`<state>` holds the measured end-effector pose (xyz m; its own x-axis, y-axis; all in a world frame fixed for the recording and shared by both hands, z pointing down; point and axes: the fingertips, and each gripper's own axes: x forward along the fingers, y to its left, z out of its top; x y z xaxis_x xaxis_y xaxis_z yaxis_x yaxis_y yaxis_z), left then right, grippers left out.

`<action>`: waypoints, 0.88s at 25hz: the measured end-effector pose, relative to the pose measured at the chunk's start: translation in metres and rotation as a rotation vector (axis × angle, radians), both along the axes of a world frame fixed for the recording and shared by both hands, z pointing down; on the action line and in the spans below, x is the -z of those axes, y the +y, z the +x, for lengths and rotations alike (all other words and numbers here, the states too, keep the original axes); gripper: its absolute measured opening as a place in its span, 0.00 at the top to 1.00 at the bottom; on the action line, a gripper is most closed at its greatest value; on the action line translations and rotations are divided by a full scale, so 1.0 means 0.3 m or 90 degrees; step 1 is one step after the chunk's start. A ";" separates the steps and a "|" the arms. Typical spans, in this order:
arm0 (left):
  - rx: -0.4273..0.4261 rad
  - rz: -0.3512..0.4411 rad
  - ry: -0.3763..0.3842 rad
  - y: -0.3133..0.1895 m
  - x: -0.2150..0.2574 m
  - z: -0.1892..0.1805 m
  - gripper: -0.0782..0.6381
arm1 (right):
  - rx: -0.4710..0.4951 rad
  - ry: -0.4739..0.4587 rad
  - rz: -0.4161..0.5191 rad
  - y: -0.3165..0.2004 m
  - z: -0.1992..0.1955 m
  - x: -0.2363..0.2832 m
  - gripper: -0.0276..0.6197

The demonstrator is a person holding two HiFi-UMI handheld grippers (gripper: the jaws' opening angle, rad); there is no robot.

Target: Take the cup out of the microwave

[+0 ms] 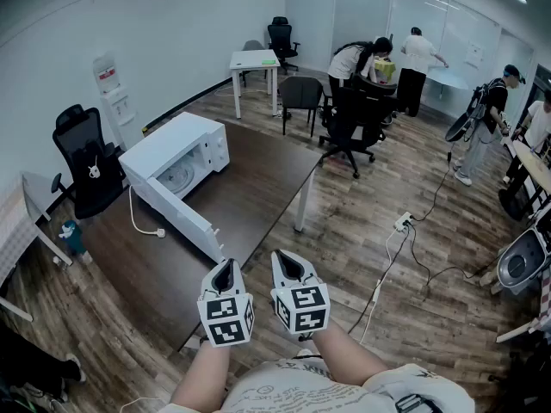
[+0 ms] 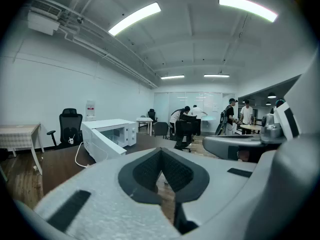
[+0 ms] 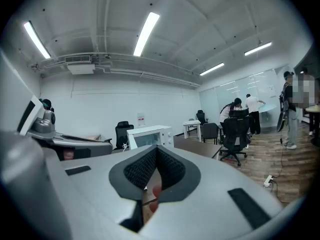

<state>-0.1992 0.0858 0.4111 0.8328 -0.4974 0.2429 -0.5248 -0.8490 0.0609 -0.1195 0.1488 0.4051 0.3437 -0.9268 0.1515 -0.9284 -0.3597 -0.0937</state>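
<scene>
We hold both grippers low and close to the body, side by side at 6 o'clock in the head view. The left gripper (image 1: pixel 225 269) has its jaws pressed together with nothing between them, as its own view confirms (image 2: pixel 161 154). The right gripper (image 1: pixel 293 261) is the same, its pads meeting in a tight V and gripping nothing (image 3: pixel 156 151).

The microwave (image 1: pixel 176 149) sits on the dark table (image 1: pixel 258 179) at about 10 o'clock from the grippers, well apart from both. Its door (image 1: pixel 185 222) hangs open, swung out toward us. Inside we see the glass turntable (image 1: pixel 178 176) — the cup itself we cannot make out in any view. A white power cord (image 1: pixel 146 226) lies loose on the table at the microwave's 7 o'clock side. A black office chair (image 1: pixel 86 166) stands beyond the table's edge at 9 o'clock. From the left gripper view the microwave (image 2: pixel 107 134) shows at 10 o'clock; from the right gripper view (image 3: pixel 147 136), near 12.
</scene>
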 end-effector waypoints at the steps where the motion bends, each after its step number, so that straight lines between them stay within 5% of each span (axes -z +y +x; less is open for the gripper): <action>1: -0.002 0.001 0.000 -0.001 0.001 0.018 0.88 | -0.001 0.000 0.001 0.000 0.018 0.000 0.94; 22: -0.017 0.011 -0.024 0.075 -0.028 0.473 0.88 | 0.046 -0.027 -0.003 0.040 0.382 -0.052 0.93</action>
<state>-0.0574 0.1084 0.4194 0.8362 -0.4798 0.2656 -0.5040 -0.8633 0.0272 -0.0049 0.1609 0.4206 0.2685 -0.9484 0.1688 -0.9473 -0.2917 -0.1326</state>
